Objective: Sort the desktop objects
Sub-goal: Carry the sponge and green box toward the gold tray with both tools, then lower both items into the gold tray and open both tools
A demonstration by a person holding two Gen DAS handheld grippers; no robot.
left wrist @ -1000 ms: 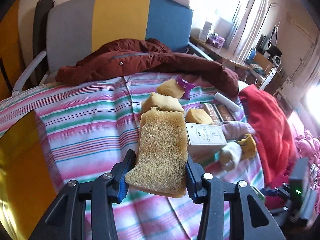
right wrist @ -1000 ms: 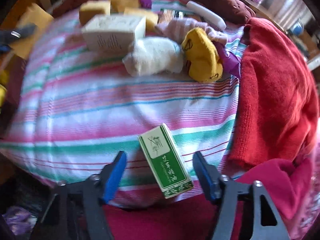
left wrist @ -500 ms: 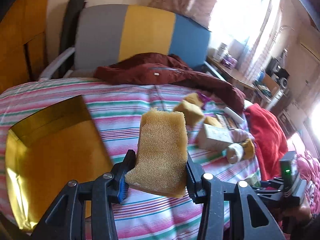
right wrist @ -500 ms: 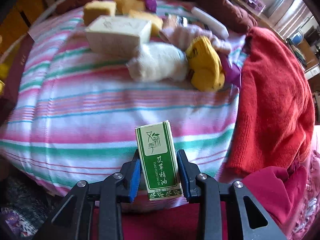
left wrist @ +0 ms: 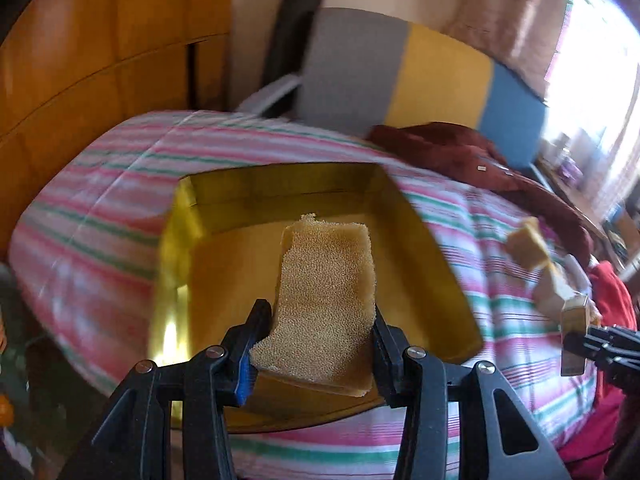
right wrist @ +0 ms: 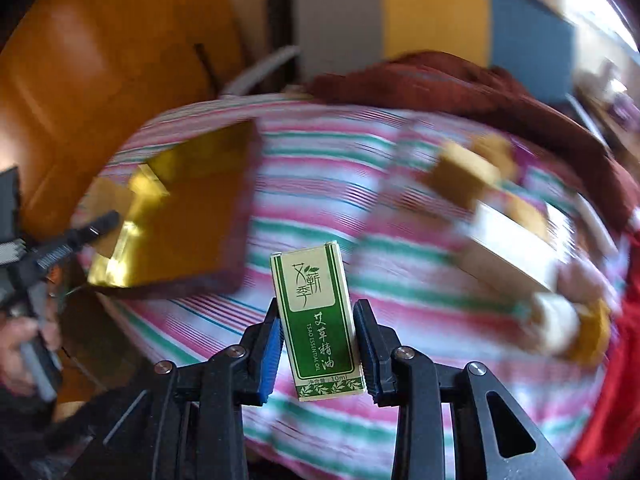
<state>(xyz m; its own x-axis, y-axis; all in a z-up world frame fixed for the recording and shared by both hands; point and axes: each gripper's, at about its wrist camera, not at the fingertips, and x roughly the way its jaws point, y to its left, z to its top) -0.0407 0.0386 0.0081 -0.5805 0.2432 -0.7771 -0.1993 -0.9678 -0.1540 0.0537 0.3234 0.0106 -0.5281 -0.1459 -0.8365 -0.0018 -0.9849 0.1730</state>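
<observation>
While sponge (left wrist: 326, 300) overhangs gold box (left wrist: 436, 264) rim, interior bare.

Striped bedspread (left wrist: 100, 216) in pink, green and white covers the whole bed. A dark red jacket (left wrist: 460, 152) is dumped along the far edge around 1 o'clock, with a grey, yellow and blue headboard (left wrist: 400, 76) behind it and wooden panelling (left wrist: 100, 52) at 10 o'clock.

Both fisheyes wrist-mounted, angled steeply down past own jaws, close over the striped bed (left wrist: 104, 216). Shared: gold box (left wrist: 424, 248) at 12 left view, 9 right view; headboard (right wrist: 432, 12) at 12.
</observation>
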